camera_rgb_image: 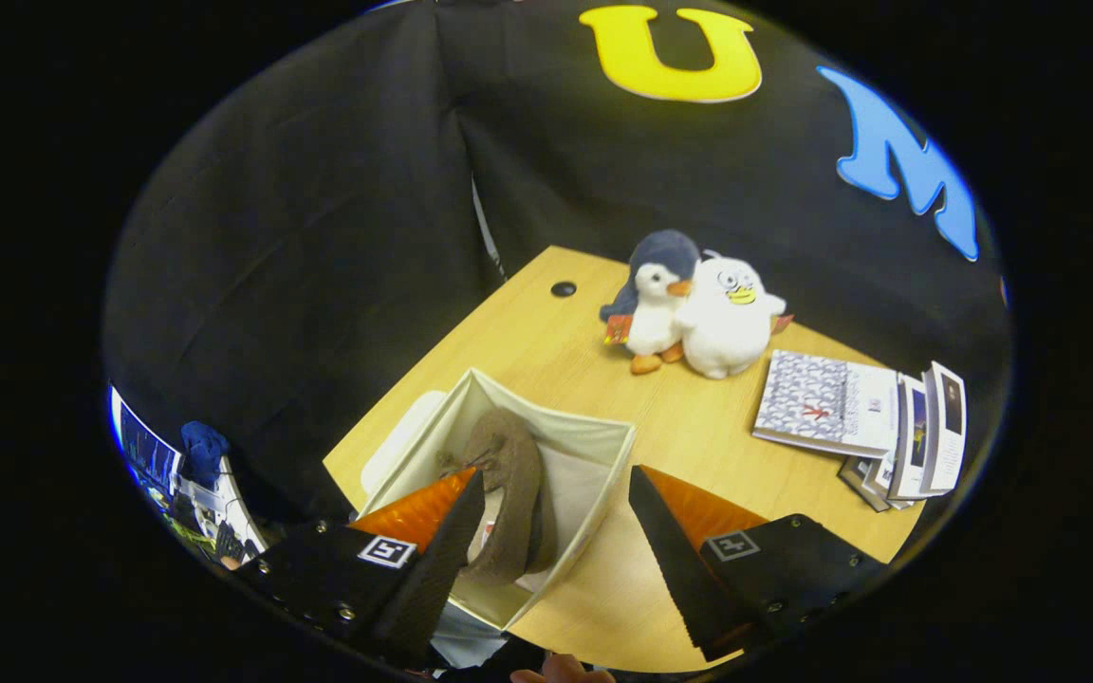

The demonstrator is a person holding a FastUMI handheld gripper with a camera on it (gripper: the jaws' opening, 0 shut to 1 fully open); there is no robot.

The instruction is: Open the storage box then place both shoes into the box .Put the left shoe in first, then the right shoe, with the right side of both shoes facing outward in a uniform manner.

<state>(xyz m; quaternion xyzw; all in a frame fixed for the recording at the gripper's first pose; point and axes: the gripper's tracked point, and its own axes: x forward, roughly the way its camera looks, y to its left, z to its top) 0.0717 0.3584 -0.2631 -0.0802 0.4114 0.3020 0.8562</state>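
Note:
A white fabric storage box (594,446) stands open on the wooden table (546,341), just ahead of and below my fingers. A brown shoe (511,493) rests on its side inside the box, toward the left wall. My gripper (556,489) hovers above the box, open, with nothing between its fingers. The left finger (442,541) overlaps the box's left part; the right finger (675,545) is over the table just right of the box. A white lid (395,446) lies flat beside the box on its left.
Two plush toys, a grey penguin (656,299) and a white bird (729,318), sit at the table's far side. A stack of booklets (864,422) lies to the right. A cable hole (563,288) marks the far corner. A fingertip (561,670) shows below.

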